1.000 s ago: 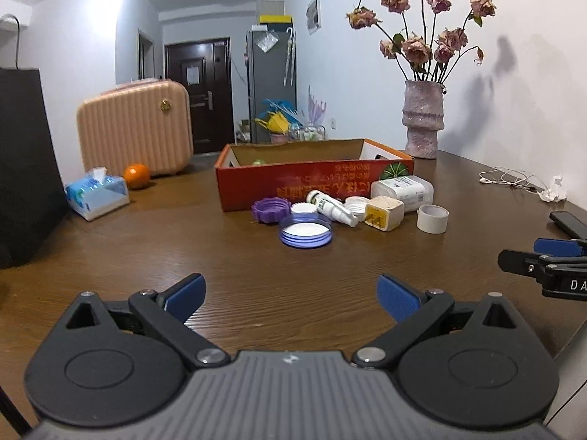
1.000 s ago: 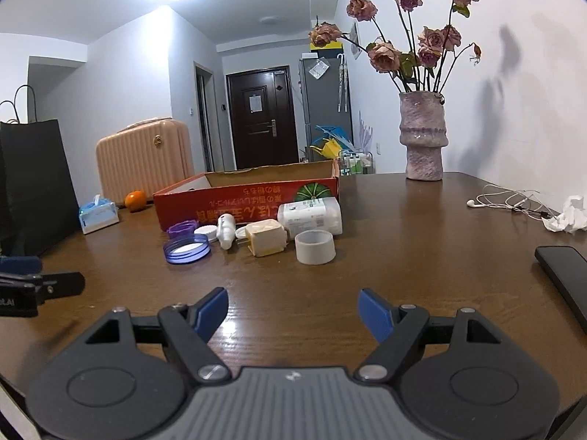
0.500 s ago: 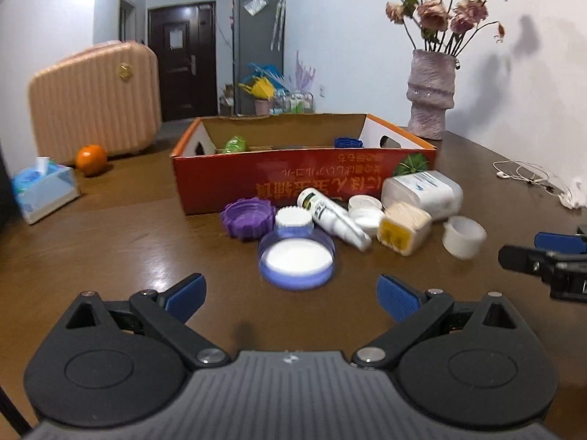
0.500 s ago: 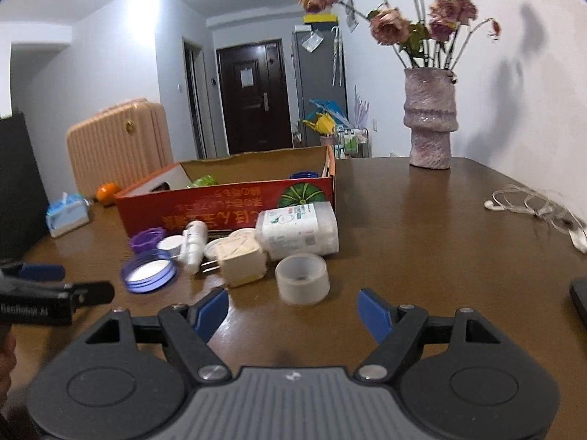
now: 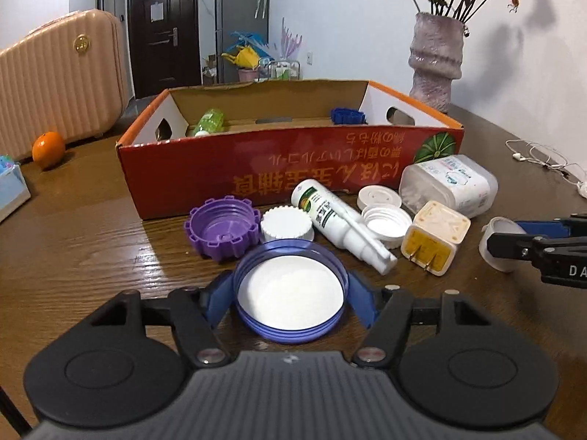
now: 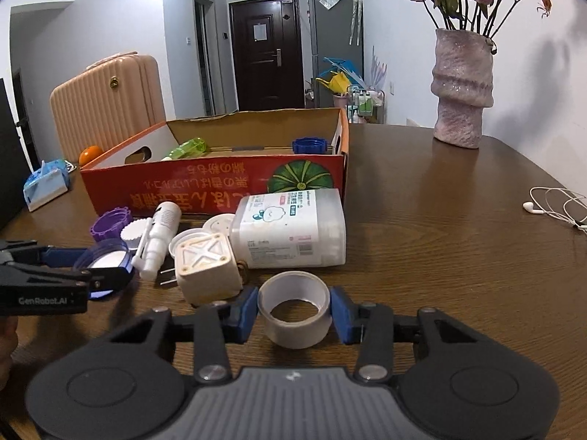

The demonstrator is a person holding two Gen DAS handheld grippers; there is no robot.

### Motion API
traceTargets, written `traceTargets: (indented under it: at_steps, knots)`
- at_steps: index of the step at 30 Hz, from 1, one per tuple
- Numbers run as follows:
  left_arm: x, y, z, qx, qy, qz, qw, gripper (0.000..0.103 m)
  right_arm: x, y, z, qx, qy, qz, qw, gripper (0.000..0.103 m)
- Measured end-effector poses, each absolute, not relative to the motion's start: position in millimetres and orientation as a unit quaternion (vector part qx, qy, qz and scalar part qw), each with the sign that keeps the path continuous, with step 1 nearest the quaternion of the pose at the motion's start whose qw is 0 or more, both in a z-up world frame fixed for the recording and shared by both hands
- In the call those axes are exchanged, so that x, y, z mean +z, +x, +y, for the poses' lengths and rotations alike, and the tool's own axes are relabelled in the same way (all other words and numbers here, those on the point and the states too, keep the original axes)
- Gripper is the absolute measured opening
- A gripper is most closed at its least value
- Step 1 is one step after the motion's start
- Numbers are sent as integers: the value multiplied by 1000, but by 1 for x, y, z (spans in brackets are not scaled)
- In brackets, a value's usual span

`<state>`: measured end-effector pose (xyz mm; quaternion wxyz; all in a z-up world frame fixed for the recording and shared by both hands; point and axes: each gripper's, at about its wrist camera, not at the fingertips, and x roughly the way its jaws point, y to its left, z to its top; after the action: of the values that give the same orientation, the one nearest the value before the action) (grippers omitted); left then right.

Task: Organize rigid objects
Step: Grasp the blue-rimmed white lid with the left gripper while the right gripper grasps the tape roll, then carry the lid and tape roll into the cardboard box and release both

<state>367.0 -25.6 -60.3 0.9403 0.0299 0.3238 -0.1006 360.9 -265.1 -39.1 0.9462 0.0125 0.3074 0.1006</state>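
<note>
standing at the pick-up step on both sides, with each lift and transfer into the red cardboard box judged to be the next move. on the left, the left gripper brackets the blue lid; its blue pads sit against the lid's rim on either side, so it reads as clenched on the lid, which rests open side up on the wooden table. just beyond lie the purple cap, a white ribbed cap, the white spray bottle and the cream plug adapter, all close together, so a straight upward lift is advised to avoid nudging them. on the right, the right gripper straddles the tape roll, which stands on its flat side between the fingers; the pads appear to touch its wall, judged grasping. the white wipes container lies just behind it, against the box front. inside the box lie a green bottle and a blue cap.
</note>
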Motion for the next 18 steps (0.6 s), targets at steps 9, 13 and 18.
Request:
traceTargets:
  at_steps: [9,13,18]
  knots:
    - [-37,314,-27,-83,24,301,950,67,-27,331,-268,116,24,288,950,42]
    - [-22,275,-24,-84,10,285,955,67,-17,300,-270,129,26,273,953,42]
    - [-2,229,-23,-84,10,257,963,67,-8,255,-264,152,26,257,954,42]
